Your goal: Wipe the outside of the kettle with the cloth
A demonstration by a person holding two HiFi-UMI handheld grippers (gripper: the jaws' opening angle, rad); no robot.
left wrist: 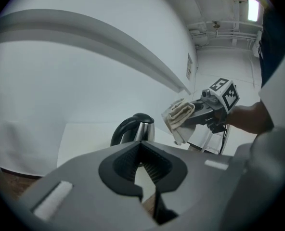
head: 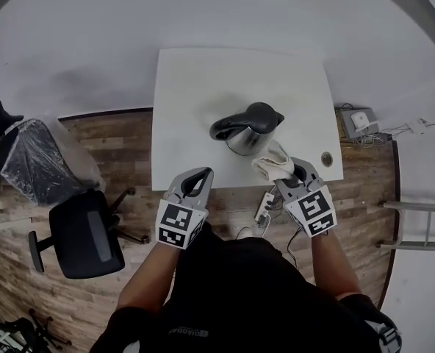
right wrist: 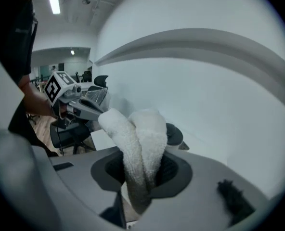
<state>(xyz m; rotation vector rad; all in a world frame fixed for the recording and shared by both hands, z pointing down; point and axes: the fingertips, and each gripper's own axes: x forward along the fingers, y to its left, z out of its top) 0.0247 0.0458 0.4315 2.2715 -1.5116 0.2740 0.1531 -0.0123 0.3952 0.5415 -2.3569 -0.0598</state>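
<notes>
**Head view: kettle (head: pixel 245 129) up on the white table (head: pixel 203 87), cloth (head: pixel 271 162) pinched in the right gripper (head: pixel 283 173)**

So the steel kettle with the black handle and lid stands upright on the table. The right gripper's jaws are clamped on the fluffy white cloth, which is folded over and bulges out past the tips. The cloth sits just beside the kettle on its near right side, and I can't tell if it's actually touching. The left gripper (head: pixel 200 175) hangs nearer the person than the kettle, off to its left, with its jaws closed tip to tip and nothing between them. A black office chair (head: pixel 81 234) is well off to the kettle's left on the wood floor.
</notes>
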